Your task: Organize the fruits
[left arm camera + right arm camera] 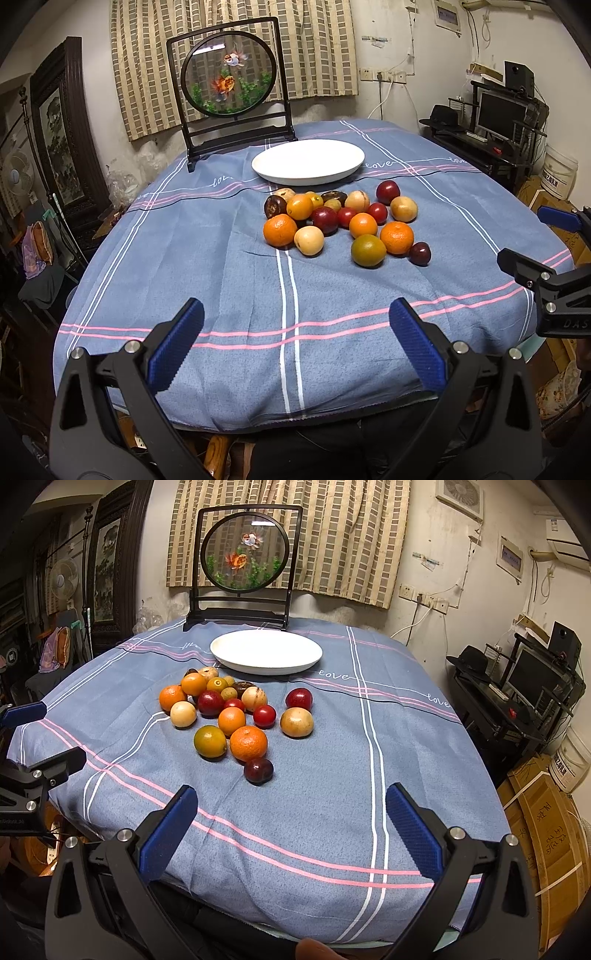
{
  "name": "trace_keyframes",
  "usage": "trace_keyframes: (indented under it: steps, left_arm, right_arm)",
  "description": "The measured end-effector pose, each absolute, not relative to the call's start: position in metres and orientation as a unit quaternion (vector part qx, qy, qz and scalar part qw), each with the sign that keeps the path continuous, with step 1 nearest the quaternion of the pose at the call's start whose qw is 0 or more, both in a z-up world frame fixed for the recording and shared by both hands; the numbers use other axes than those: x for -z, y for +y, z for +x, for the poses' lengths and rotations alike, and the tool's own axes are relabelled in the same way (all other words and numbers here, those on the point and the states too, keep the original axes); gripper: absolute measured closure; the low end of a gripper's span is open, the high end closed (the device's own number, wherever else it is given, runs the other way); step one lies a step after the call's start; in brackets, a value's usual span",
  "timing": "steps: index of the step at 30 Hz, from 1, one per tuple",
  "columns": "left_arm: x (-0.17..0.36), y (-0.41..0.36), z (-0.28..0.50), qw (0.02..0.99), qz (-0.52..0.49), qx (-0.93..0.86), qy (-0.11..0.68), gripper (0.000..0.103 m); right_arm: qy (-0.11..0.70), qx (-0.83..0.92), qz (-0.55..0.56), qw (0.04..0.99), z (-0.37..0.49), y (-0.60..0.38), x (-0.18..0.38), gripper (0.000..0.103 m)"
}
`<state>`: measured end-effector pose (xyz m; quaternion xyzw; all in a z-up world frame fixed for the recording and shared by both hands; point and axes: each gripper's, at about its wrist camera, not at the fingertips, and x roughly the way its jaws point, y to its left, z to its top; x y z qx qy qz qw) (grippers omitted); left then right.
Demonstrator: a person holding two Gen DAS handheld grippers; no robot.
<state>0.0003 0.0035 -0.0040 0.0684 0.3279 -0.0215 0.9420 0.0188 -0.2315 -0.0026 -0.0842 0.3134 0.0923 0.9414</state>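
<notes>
A lived-in home room: checked curtain [236,55], clothed dining table [221,258], goldfish screen [231,77], standing fan [64,578].

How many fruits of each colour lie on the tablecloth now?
Orange fruits: 4
Red or dark red fruits: 5
Pale beige fruits: 4
Dark brown fruits: 2
Greenish-orange fruit: 1
Small yellow fruits: 2 seen clearly
Total: 18, perhaps one more hidden in the pile.
</notes>
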Motion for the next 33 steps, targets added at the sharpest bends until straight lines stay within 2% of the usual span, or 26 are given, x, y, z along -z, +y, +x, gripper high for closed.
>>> trace_keyframes:
  steps: [33]
  left_arm:
    - [0.010, 0.002, 0.008, 0.936, 0.064, 0.028, 0.344, 0.002]
  right_arm:
    - [0.323, -0.093, -0.088, 0.938, 0.023, -0.226, 0.016, 0.001]
